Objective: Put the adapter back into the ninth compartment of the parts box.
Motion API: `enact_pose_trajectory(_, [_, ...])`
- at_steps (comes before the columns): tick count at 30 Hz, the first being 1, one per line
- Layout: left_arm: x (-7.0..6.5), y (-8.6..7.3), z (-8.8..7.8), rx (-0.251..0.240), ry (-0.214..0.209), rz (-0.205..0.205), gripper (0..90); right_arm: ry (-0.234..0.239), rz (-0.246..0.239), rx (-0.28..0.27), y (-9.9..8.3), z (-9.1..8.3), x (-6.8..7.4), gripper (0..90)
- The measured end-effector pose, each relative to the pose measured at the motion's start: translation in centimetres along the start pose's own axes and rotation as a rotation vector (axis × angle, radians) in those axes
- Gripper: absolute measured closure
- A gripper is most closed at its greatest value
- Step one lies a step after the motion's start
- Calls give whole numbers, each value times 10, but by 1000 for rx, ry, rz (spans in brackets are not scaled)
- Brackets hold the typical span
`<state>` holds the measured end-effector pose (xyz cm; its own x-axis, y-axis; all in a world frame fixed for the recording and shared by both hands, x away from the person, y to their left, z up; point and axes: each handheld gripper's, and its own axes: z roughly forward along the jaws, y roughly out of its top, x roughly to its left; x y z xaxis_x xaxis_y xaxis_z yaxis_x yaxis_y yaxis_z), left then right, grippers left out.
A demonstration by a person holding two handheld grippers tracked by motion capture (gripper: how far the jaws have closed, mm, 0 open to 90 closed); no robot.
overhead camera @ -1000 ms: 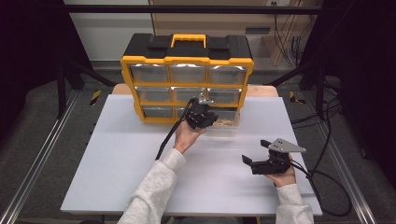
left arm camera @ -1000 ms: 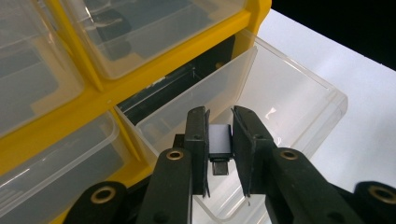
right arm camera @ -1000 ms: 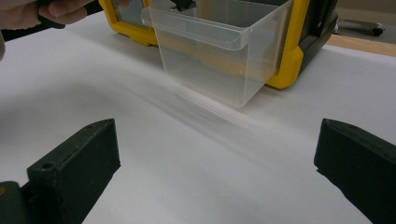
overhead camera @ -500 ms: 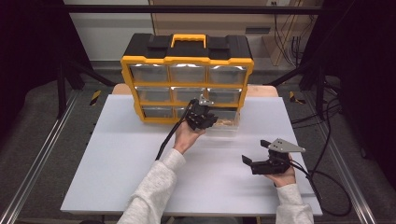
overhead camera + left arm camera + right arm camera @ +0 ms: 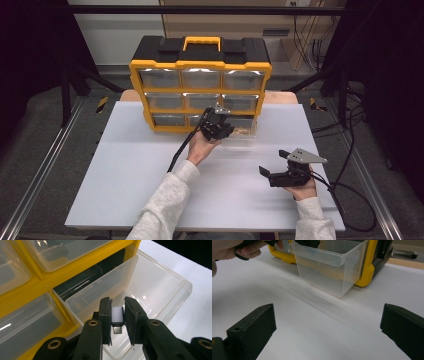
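A yellow and black drawer cabinet (image 5: 200,75) stands at the back of the white table. Its bottom right clear drawer (image 5: 242,134) is pulled out. My left gripper (image 5: 222,131) hovers over that drawer (image 5: 160,290), shut on a small white and silver plug adapter (image 5: 117,317) with its metal connector pointing toward me. The adapter hangs above the drawer's inside. My right gripper (image 5: 267,172) rests low over the table at the front right, jaws wide open and pointing left, with nothing between them (image 5: 328,320). Ahead of it stands the clear drawer (image 5: 329,267).
The cabinet's other drawers (image 5: 27,322) are pushed in. A hand (image 5: 242,248) holding the left gripper is beside the drawer. Black cables (image 5: 350,195) trail off the table's right side. Bare white table (image 5: 125,180) lies at front left.
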<state>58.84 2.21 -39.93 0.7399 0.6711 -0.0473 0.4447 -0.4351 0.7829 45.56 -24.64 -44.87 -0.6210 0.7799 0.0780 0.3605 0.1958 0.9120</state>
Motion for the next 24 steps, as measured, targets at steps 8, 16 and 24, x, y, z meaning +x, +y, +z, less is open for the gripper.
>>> enact_pose_trajectory(8, [1,4,-11,-54,-7,-16,626,0,2,-3,0,0,0,4])
enact_pose_trajectory(16, [2,6,-27,-113,-11,-24,499,-1,1,-3,0,0,0,5])
enact_pose_trajectory(24, [3,6,-42,-137,-15,-35,321,-3,1,-4,0,-1,0,5])
